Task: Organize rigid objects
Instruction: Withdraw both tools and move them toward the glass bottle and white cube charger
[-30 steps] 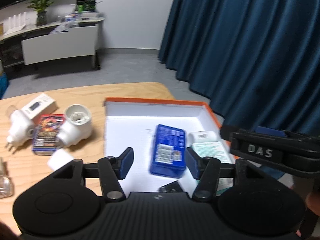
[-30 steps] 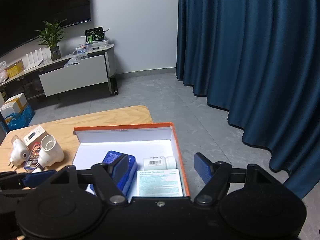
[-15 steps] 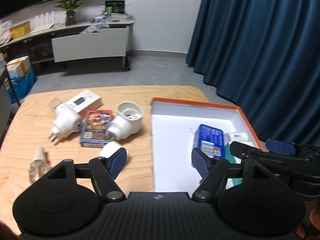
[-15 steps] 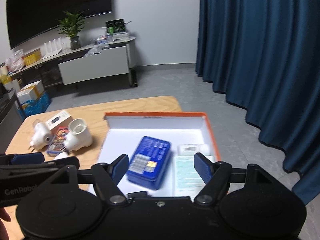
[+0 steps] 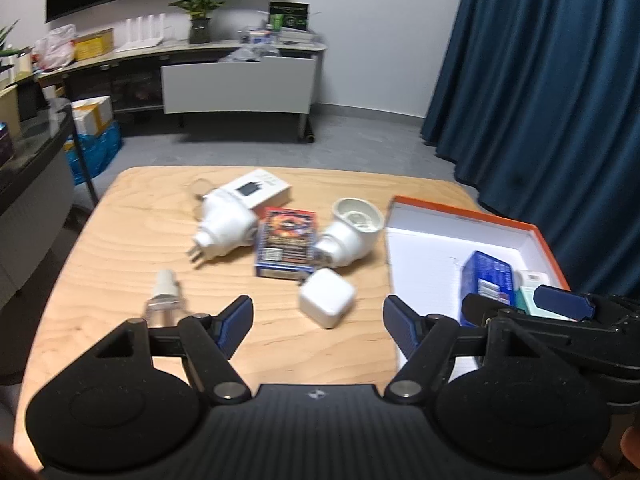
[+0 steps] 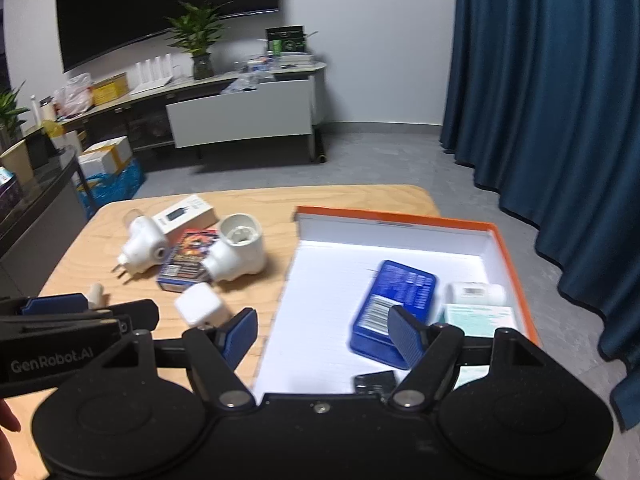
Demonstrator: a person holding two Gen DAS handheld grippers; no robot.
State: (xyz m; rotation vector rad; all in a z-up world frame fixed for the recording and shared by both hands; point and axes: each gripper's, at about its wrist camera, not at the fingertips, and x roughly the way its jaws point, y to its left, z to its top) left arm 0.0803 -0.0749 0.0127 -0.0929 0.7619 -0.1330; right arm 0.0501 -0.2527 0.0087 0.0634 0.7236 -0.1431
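Observation:
An orange-rimmed white box (image 5: 464, 216) (image 6: 396, 216) sits at the table's right end. In it lie a blue tin (image 6: 394, 304) (image 5: 486, 280), a white bottle (image 6: 476, 293), a green-white carton (image 6: 478, 320) and a small black item (image 6: 374, 382). On the wood lie two white plug adapters (image 5: 224, 228) (image 5: 350, 236), a red card pack (image 5: 286, 246), a white cube charger (image 5: 326, 298), a white phone box (image 5: 260, 192) and a small spray bottle (image 5: 164, 296). My left gripper (image 5: 318, 326) is open and empty above the cube charger. My right gripper (image 6: 322, 334) is open and empty over the box's left edge.
The table's (image 5: 132, 240) far and left edges border grey floor. A blue curtain (image 5: 560, 80) hangs at the right. A low cabinet (image 5: 236, 84) with a plant stands against the far wall.
Both grippers swung left and pulled back. The left moved from over the box and blue tin to over the loose items on the wood, and its jaws stand wider. The blue tin stays in the box.

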